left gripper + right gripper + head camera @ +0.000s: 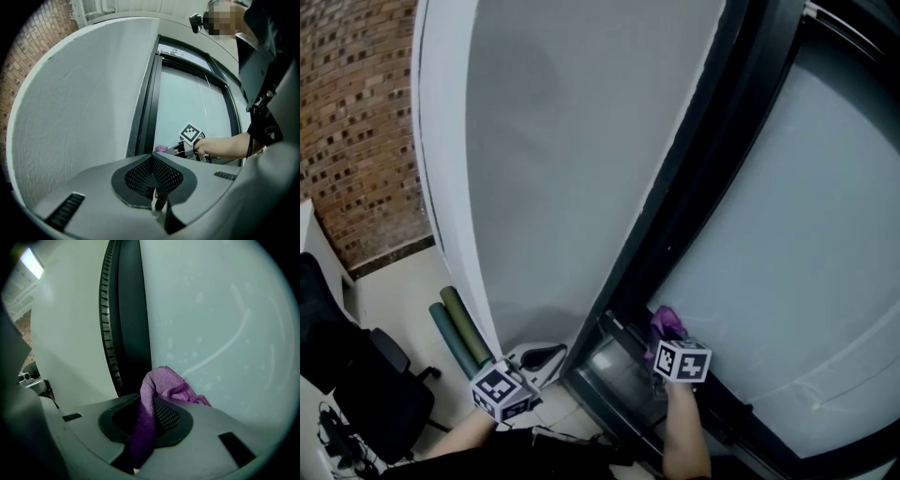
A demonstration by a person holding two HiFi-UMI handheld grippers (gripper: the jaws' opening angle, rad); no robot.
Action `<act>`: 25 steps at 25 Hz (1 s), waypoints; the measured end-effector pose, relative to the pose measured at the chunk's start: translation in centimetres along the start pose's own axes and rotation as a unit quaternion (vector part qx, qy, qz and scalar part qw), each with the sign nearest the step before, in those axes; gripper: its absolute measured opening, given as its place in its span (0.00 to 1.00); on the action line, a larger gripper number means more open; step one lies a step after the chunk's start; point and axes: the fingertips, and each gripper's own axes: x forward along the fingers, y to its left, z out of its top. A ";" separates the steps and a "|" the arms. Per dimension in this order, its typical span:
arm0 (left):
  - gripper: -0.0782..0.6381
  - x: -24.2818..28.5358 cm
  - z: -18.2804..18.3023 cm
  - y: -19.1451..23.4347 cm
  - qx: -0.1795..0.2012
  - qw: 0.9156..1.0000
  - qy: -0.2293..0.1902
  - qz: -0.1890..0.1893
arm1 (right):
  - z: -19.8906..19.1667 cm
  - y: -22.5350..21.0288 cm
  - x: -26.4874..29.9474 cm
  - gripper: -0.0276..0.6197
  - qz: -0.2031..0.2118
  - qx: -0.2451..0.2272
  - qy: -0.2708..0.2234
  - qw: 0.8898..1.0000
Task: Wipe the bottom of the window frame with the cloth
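My right gripper's (149, 417) jaws are pinching the purple cloth (161, 380) tight, down by the window frame's (129, 333) bottom corner next to the glass (225, 324). So I'm guessing I'm just starting the wipe, and dragging along the bottom rail comes next. Left gripper (153, 164) is hanging off to the side, jaws closed on nothing, with a white wall (562, 169), brick wall (356, 122) and black chair (366, 394) around.

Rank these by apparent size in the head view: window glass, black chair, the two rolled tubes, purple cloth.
1. Window glass, largest by far.
2. Black chair.
3. Rolled tubes.
4. Purple cloth, smallest, though the right gripper holding it hides part of it.
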 end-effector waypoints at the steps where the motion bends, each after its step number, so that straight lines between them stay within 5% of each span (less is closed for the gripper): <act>1: 0.11 0.0 0.0 0.0 0.000 1.000 0.001 0.002 | 0.1 0.1 0.2 0.16 0.003 -0.001 0.001 1.000; 25: 0.11 -2.1 -0.2 1.0 0.002 0.999 -0.002 0.031 | 1.2 2.8 2.9 0.16 0.029 -0.056 0.018 0.998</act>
